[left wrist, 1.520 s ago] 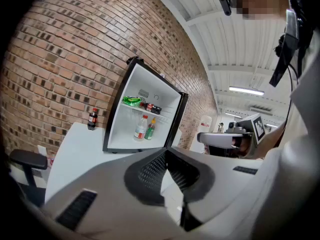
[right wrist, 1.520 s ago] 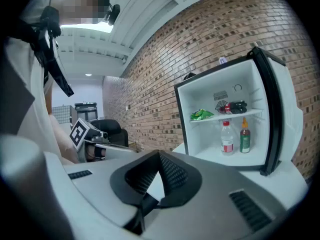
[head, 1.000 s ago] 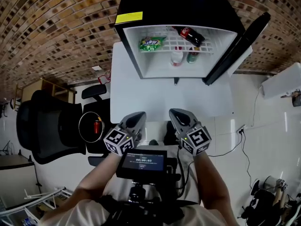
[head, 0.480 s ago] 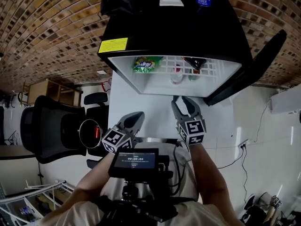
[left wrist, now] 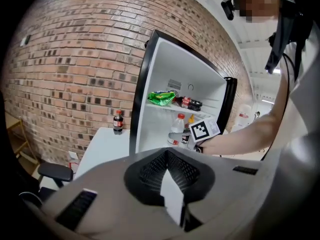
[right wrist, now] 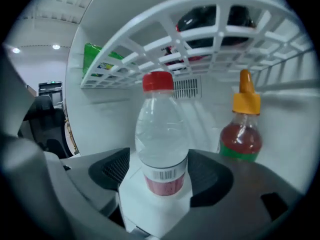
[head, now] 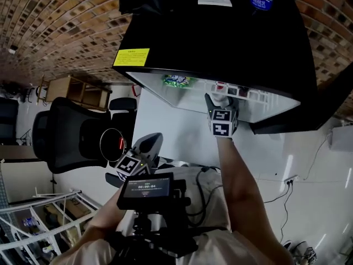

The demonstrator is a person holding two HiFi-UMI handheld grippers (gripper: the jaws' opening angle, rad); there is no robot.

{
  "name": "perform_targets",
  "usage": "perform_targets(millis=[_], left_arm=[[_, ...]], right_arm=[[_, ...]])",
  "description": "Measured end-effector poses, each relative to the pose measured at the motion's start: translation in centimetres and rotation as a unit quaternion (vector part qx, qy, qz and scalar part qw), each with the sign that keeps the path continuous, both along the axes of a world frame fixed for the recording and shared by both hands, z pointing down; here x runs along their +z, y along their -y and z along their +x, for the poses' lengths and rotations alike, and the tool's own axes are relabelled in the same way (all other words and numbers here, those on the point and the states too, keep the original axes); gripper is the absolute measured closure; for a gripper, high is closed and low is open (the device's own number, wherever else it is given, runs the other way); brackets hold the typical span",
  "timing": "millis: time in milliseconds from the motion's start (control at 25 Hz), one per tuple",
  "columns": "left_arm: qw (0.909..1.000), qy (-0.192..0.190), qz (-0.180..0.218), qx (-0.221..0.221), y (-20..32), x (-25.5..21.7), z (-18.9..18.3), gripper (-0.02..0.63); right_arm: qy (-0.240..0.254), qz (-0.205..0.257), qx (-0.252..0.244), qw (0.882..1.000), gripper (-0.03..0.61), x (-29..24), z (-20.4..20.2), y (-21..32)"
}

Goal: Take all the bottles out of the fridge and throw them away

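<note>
While just opening — right gripper (right wrist: 162,170) astride bottle (right wrist: 161,139)

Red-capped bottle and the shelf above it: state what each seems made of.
Red-capped bottle: clear, glossy plastic by the look; the background shows through its wall. Shelf: a white grid with a smooth finish, either coated wire or moulded plastic; the look leaves that open.
</note>
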State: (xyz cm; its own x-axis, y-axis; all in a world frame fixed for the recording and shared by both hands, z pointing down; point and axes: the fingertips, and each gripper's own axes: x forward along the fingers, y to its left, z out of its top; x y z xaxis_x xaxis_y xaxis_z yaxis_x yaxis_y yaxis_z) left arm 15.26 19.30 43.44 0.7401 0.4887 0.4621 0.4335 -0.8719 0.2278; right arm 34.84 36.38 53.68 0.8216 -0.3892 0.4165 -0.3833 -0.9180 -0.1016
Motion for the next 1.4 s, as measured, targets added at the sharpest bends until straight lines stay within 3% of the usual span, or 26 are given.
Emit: perform_targets(millis=[120,160,240,360,680,960,1400], left_arm=[[0.9999,0.0,0.002,-0.015,0.9,0.0,-0.2,0.614],[0.9998,0.001,0.002,-0.019,1.3,0.1,-0.2,0.614],[0.9996,0.004,-0.001,-0.028,2.0,0.3,-0.4,0.614],[0.9995,0.008,-0.007,-0.031,2.7,0.7,-0.5,0.614],[0.9993,0.005,-0.034,0.013,3.1,0.9,1.6,0.614],[0.9959,-0.004,-0.043,0.08,0.3,0.4,3.3,0.614],[0.9947,-0.025,-0.043,0.091,-0.3,-0.6,4.2,0.614]], right_arm=[[0.011,0.001,-0.005,1.0,0.211,0.8,1.0,0.1],[0.013,-0.003,-0.009,1.0,0.256,0.9,1.1,0.1],[0.012,-0.01,-0.017,1.0,0.286,0.9,1.0,0.2],[0.011,-0.012,-0.028,0.999,0.29,1.0,0.1,0.4],[0.001,-0.011,-0.059,0.998,0.29,-1.1,-6.2,1.1],[0.003,0.027,-0.101,0.995,0.288,-4.1,-11.1,3.0],[-0.029,0.037,-0.216,0.975,0.288,-8.2,-15.0,8.5]])
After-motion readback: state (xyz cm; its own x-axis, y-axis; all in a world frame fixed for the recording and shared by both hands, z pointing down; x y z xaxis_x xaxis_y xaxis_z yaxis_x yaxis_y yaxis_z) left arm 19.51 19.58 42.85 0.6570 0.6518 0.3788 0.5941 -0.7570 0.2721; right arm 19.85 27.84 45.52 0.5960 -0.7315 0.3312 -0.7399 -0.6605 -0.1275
